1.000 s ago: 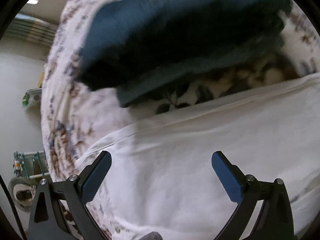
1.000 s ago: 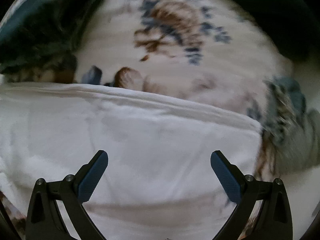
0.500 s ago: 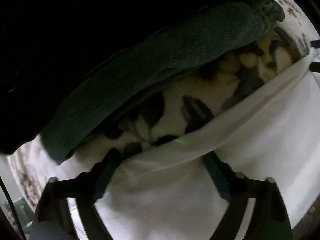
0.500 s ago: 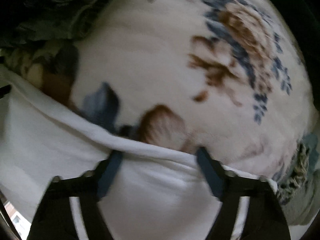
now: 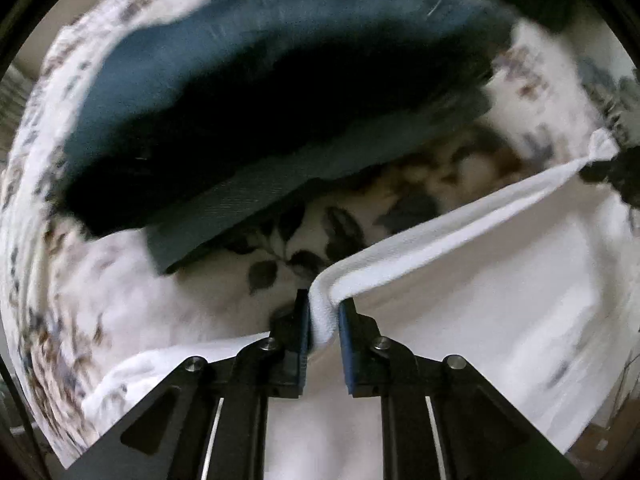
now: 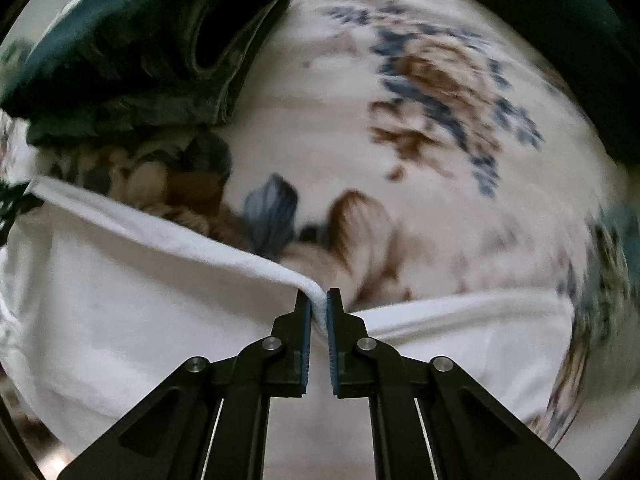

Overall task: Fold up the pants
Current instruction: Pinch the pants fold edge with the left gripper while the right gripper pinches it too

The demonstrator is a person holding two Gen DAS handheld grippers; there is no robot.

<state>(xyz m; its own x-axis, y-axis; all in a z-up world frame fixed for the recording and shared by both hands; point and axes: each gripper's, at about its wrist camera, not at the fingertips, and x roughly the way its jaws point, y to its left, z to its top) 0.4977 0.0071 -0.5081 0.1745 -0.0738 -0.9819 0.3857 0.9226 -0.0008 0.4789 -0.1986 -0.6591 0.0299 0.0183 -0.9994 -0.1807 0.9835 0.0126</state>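
Grippers clamp the same raised edge of the white pants (image 5: 460, 320). Left gripper (image 5: 323, 322) pinches a thick bunch of the hem; right gripper (image 6: 319, 312) pinches a thinner fold of it. The edge between them hangs taut above the floral blanket (image 6: 400, 160), and the rest of the pants lies spread below. Keep both clamps firm and level, carry the edge over evenly, and steer clear of the dark green cloth (image 5: 240, 100) beyond.

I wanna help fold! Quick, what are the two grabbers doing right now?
Left gripper: closed, pinching the white pants edge.
Right gripper: closed on the same edge.
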